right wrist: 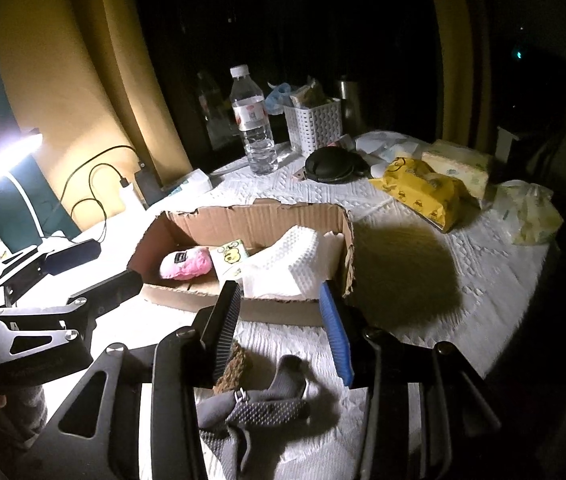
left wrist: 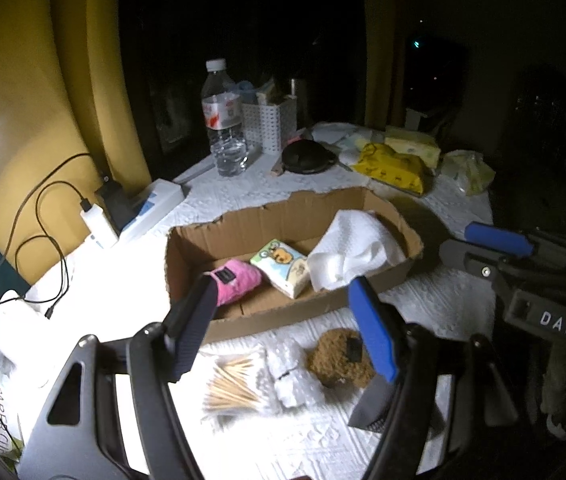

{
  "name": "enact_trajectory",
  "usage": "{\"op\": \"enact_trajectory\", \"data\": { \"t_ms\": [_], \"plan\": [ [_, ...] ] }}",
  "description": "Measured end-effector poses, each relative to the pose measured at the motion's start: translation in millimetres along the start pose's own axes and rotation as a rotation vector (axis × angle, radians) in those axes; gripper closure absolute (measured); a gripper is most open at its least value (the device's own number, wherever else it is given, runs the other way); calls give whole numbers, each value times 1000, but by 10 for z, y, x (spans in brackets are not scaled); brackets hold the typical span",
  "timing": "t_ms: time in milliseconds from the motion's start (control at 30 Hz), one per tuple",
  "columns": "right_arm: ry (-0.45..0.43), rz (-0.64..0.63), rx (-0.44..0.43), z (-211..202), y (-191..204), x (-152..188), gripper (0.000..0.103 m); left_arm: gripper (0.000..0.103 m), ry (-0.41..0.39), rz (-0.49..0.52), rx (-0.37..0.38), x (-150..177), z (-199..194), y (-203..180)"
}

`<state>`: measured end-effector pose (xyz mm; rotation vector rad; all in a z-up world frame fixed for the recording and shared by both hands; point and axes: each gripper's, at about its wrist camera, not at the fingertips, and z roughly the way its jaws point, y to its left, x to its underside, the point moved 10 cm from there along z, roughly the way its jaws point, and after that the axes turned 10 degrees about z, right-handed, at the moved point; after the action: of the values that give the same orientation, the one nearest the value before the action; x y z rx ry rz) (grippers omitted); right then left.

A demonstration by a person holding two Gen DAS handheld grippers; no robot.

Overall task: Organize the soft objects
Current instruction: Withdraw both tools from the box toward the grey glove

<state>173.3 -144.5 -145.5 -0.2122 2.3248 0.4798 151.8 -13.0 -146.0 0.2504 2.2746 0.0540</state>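
A torn cardboard box (left wrist: 283, 220) (right wrist: 259, 216) holds a pink plush (left wrist: 239, 280) (right wrist: 185, 264), a cartoon tissue pack (left wrist: 283, 268) (right wrist: 229, 258) and a white paper towel (left wrist: 347, 252) (right wrist: 299, 256). In front of the box, a brown fuzzy plush (left wrist: 335, 356) (right wrist: 235, 364) lies on the white table cover. A grey dotted glove (right wrist: 259, 408) lies beside it. My left gripper (left wrist: 283, 320) (right wrist: 95, 272) hangs open over the box's near wall, holding nothing. My right gripper (right wrist: 281, 328) (left wrist: 463, 244) is open above the glove and plush, its pads touching neither.
Cotton swabs (left wrist: 231, 384) and bubble wrap (left wrist: 287, 376) lie near the brown plush. A water bottle (left wrist: 223, 120), white basket (left wrist: 271, 120), black pouch (left wrist: 307, 156) and yellow tissue packs (left wrist: 391, 164) stand behind the box. Charger cables (left wrist: 43, 240) run along the left.
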Motion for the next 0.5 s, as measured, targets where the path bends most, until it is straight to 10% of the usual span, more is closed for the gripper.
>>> {"op": "enact_trajectory", "data": {
  "t_ms": [500],
  "plan": [
    [-6, 5, 2, -211, 61, 262, 59, 33, 34, -11, 15, 329, -128, -79]
  ]
}}
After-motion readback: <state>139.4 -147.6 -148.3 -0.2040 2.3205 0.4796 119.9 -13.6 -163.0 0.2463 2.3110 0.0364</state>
